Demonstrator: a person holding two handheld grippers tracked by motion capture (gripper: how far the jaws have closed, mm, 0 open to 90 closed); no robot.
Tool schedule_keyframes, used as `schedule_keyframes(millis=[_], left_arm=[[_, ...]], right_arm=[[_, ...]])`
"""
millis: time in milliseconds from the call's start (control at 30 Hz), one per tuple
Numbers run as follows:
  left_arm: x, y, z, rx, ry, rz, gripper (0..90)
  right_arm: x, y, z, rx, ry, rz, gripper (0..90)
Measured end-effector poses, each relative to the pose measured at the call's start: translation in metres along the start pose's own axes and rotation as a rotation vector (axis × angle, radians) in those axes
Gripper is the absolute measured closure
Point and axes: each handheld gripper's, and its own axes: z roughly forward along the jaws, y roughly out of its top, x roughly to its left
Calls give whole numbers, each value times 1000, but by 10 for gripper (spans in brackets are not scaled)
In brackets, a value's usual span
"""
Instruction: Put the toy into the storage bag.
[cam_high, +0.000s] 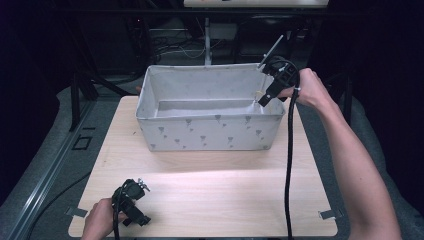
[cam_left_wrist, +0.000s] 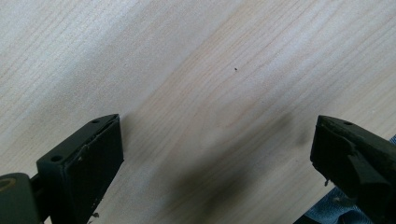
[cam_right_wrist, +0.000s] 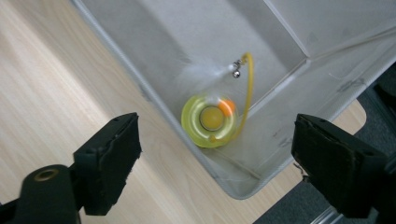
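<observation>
Two grippers at work: nearest, the left gripper (cam_high: 134, 207) rests low on the wooden table (cam_high: 210, 195), jaws spread wide, nothing between them. Farther off, the right gripper (cam_high: 267, 95) hangs over the right end of the grey fabric bin (cam_high: 210, 132), jaws wide apart and empty. A yellow ring toy (cam_right_wrist: 210, 120) with a feather and small bell lies inside the bin near its corner, blurred.

Yellow ring toy (cam_right_wrist: 210, 120), translucent, orange ball in its track, thin yellow wand arching off it; blurred, inside grey fabric bin (cam_right_wrist: 140, 88), near a corner.
</observation>
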Motion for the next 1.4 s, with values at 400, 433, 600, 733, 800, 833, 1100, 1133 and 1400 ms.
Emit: schedule_keyframes(millis=[400, 433, 600, 733, 800, 833, 1100, 1133, 1400], left_arm=[[0, 0, 0, -2, 0, -1, 26], [0, 0, 0, -4, 1, -1, 26], [0, 0, -1, -12, 7, -4, 26], [0, 0, 0, -7, 6, -4, 26], [-1, 0, 0, -8, 5, -4, 26], [-1, 0, 0, -7, 6, -4, 26], [0, 0, -1, -16, 8, -6, 26], [0, 0, -1, -18, 11, -6, 26], [0, 0, -2, -27, 19, -6, 26]], right_arm=[[41, -12, -28, -85, 22, -49, 48], [46, -15, -30, -92, 25, -59, 41], [64, -25, -33, -118, 29, -68, 19], [79, -34, -29, -120, 39, -92, 6], [85, -38, -25, -129, 48, -94, 2], [89, -41, -22, -128, 52, -102, 2], [115, -61, 5, -134, 79, -134, 9], [117, -64, 9, -132, 83, -136, 2], [137, -92, 45, -126, 118, -133, 3]])
